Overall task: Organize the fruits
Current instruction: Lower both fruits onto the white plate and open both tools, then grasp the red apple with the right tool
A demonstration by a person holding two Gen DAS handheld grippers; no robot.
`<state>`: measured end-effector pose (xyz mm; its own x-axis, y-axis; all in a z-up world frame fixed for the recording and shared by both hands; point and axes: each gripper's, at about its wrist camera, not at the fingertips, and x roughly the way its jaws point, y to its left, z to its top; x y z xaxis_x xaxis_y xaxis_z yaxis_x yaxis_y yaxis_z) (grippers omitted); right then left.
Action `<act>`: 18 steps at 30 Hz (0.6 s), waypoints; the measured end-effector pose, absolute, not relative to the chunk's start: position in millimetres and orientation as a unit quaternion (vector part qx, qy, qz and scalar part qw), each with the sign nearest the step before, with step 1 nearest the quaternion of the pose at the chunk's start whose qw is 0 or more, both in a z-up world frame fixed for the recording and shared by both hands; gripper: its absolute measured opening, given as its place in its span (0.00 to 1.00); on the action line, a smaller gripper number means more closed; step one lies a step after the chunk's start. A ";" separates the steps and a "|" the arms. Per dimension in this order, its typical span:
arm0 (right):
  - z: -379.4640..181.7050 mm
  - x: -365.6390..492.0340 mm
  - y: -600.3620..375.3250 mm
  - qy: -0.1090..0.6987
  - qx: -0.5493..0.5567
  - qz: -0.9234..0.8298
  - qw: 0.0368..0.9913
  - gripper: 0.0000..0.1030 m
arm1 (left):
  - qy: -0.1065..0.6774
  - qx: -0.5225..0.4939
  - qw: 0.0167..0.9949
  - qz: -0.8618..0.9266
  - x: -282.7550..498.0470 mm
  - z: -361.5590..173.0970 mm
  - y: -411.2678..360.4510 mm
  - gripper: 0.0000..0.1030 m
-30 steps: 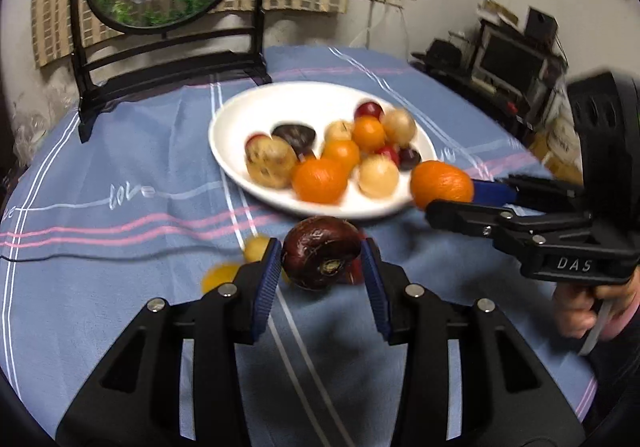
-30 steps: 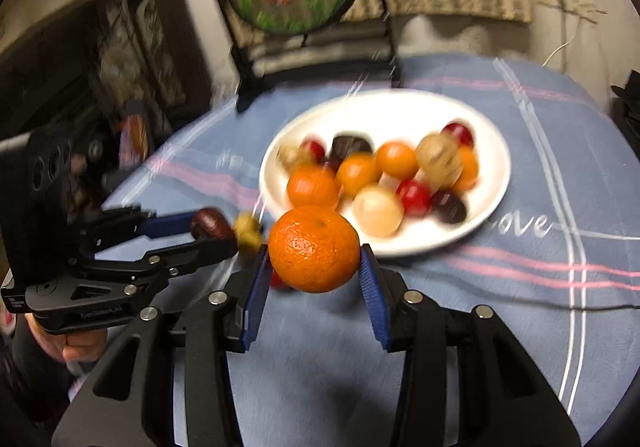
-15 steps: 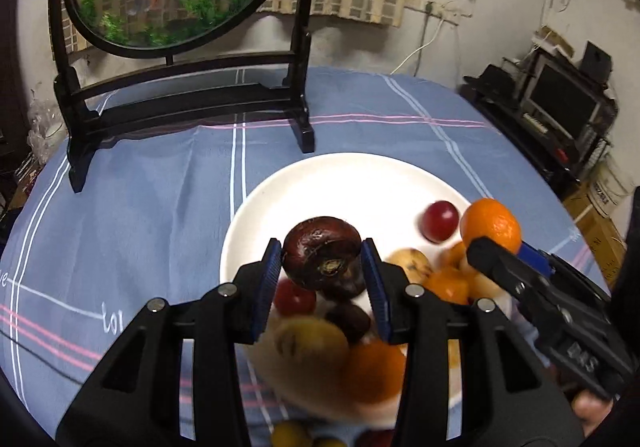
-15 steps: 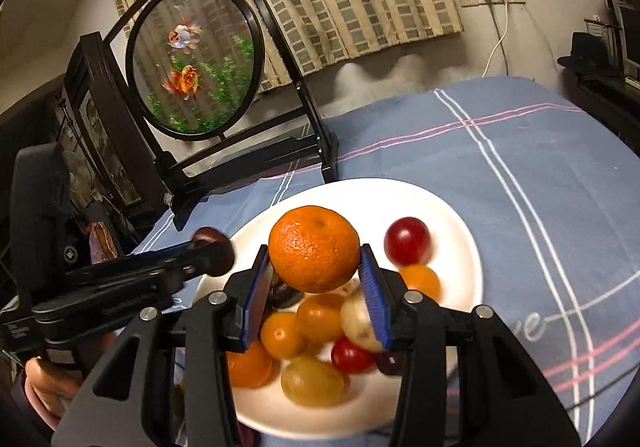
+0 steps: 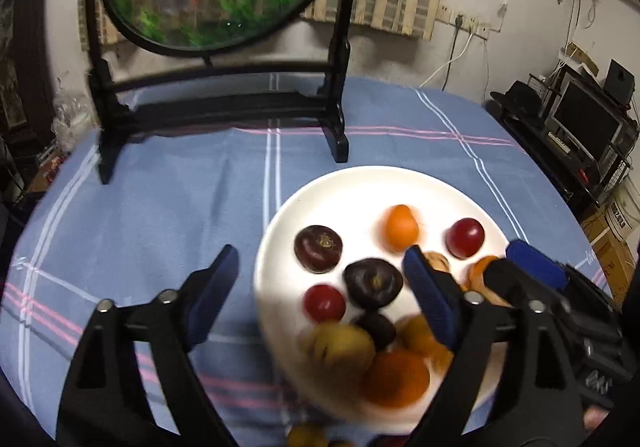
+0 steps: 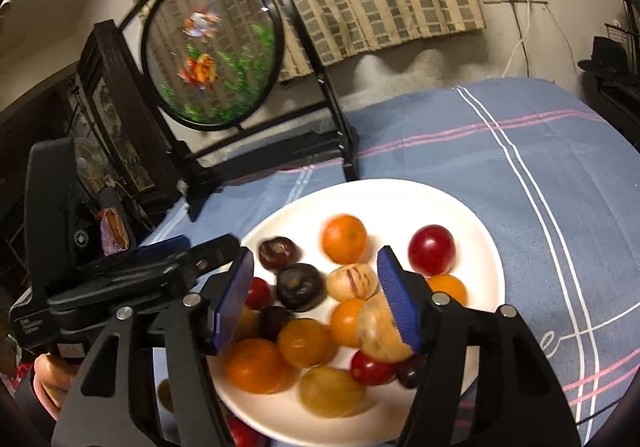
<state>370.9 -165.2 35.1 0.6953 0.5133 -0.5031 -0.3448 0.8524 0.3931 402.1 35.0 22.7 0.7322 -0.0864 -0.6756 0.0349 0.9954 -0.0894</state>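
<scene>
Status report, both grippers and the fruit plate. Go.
Left gripper opening, nothing gripped. Right gripper opening, also empty. Dark fruit and orange lie on the white plate. Nothing in the way.

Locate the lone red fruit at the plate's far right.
In the right wrist view the red fruit sits on the white plate near its far right rim, apart from the pile, right of an orange.

Both black, blue-padded grippers, left (image 5: 320,291) and right (image 6: 316,295), angle downward, side by side. Their jaws are opening, apparently gripping nothing.
</scene>
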 end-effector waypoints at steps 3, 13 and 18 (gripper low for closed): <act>42.1 352.9 -155.1 0.307 0.110 0.250 0.912 0.63 | 0.347 -0.022 0.938 -0.014 369.7 31.5 47.6 0.96; 30.6 268.9 -120.8 0.318 0.010 0.277 0.907 0.63 | 0.355 -0.083 0.931 0.033 291.1 -14.0 108.7 0.97; 20.9 250.1 -111.1 0.339 -0.023 0.272 0.901 0.63 | 0.368 -0.155 0.917 0.017 284.5 -15.6 126.5 0.97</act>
